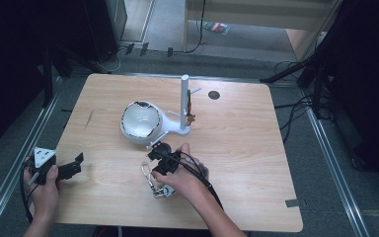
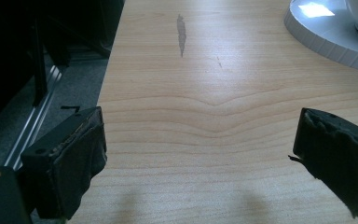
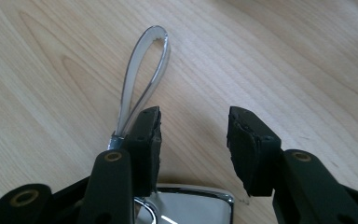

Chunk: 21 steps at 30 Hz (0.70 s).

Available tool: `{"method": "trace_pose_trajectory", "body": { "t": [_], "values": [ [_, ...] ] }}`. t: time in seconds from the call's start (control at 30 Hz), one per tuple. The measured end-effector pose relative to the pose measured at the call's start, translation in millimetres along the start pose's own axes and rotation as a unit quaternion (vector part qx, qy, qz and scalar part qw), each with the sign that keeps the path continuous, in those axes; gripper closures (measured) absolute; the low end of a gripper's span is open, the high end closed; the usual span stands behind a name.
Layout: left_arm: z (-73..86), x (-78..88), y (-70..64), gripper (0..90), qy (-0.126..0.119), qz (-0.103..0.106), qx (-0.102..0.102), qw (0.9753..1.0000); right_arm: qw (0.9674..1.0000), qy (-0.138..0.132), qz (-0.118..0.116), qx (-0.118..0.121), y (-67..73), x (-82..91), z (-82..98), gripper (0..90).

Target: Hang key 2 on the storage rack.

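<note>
A light wooden table point(image 1: 256, 148) stands on grey carpet, with dark stands and cables around it and a white bowl-shaped stand with an upright post point(image 1: 148, 121) near its middle. On the near side of the table, just in front of that stand, lies a keychain point(image 1: 154, 183): a clear plastic loop point(image 3: 142, 70) joined to a shiny chrome tag point(image 3: 191, 205). The right gripper point(image 3: 193, 135) is poised low over it, so the step in hand looks like the approach for a pick-up. Its jaws stand partly apart and grasp nothing; the left-hand one in the right gripper view sits over the base of the loop, though whether it touches cannot be told, and the other is over bare wood. The next move likely calls for shifting sideways until the loop or tag lies between the pads, then closing. The left gripper point(image 2: 200, 154) rests at the table's left edge, jaws spread wide and released, with bare wood between them.
</note>
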<state>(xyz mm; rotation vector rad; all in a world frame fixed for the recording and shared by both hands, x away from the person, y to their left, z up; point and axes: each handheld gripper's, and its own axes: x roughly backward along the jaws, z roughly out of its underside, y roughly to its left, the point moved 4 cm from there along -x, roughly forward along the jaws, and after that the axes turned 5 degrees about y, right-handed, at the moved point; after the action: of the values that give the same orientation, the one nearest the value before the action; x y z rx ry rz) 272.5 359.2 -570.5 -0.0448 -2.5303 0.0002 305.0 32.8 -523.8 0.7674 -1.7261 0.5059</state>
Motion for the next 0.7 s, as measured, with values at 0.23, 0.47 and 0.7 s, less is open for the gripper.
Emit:
{"method": "trace_pose_trajectory", "body": {
  "t": [0.23,0.47,0.7],
  "values": [
    [0.0,0.0,0.0,2.8,0.0,0.0,0.0,1.0,0.9999,0.012,-0.008,0.005,8.1,-4.7,1.2,55.1],
    [0.0,-0.1,0.0,2.8,0.0,0.0,-0.001,1.0,0.9997,0.021,-0.012,0.009,14.6,-7.3,2.3,56.4],
    [0.0,-0.1,0.0,2.8,0.0,0.0,-0.001,1.0,0.9993,0.032,-0.017,0.011,23.2,-10.5,3.4,57.0]
  ]
}}
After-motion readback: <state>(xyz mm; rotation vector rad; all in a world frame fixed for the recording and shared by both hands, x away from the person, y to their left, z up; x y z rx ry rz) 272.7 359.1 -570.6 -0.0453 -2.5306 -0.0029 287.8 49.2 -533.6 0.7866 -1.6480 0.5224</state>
